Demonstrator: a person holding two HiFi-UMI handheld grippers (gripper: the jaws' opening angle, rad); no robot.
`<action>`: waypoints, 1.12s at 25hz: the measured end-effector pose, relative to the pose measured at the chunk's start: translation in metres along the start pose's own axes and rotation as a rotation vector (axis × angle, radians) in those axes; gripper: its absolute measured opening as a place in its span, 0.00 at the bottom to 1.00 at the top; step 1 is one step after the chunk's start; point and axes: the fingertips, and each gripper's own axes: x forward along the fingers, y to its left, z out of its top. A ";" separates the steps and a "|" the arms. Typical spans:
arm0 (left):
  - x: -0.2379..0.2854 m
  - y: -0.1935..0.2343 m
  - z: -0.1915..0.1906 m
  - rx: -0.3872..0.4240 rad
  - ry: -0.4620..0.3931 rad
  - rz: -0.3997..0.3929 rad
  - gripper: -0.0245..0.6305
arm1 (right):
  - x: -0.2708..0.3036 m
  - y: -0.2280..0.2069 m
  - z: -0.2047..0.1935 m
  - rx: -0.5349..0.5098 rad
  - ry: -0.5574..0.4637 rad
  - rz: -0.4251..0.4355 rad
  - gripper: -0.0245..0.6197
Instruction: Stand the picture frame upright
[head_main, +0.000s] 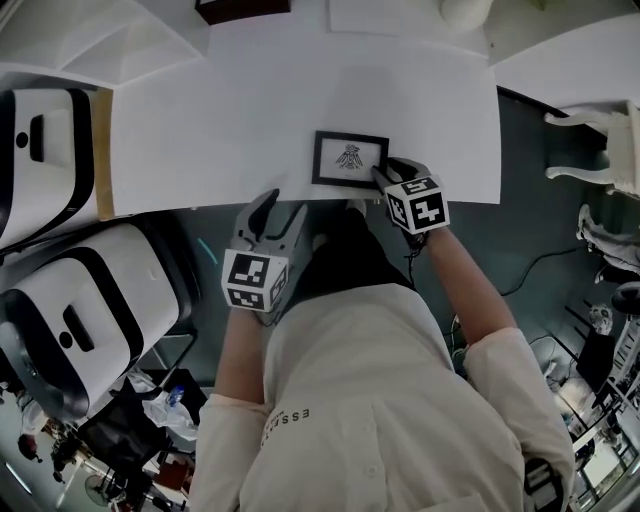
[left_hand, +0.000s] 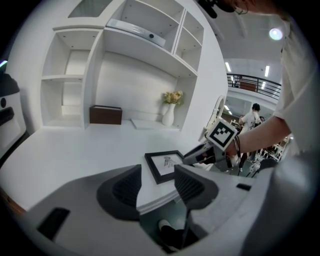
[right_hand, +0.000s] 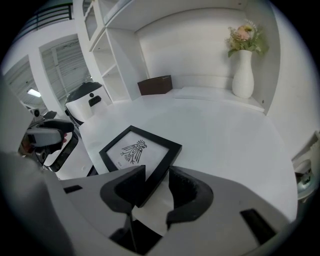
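A black picture frame (head_main: 350, 158) with an insect drawing lies flat on the white table (head_main: 250, 110), close to its front edge. My right gripper (head_main: 385, 172) is at the frame's near right corner. In the right gripper view that corner of the frame (right_hand: 137, 150) lies between the jaws of my right gripper (right_hand: 156, 182), with bare table showing beside the right pad, so it is open. My left gripper (head_main: 282, 208) hangs open and empty in front of the table edge, left of the frame. The left gripper view shows the frame (left_hand: 167, 165) beyond my left gripper (left_hand: 157, 182).
A brown box (head_main: 243, 8) sits at the table's back, and a white vase with flowers (right_hand: 243, 70) stands by the white shelving (left_hand: 125, 60). White machines with black stripes (head_main: 60, 310) stand left of the table. A white chair (head_main: 600, 140) is at the right.
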 end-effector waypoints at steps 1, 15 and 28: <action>-0.004 0.001 -0.006 -0.006 0.007 0.003 0.35 | 0.001 0.004 -0.001 -0.009 0.001 0.006 0.29; -0.017 0.005 -0.054 -0.083 0.062 0.000 0.35 | 0.000 0.035 -0.014 -0.088 -0.012 0.072 0.29; 0.018 -0.015 -0.078 -0.369 0.107 -0.157 0.35 | -0.007 0.029 -0.023 -0.203 0.030 0.143 0.29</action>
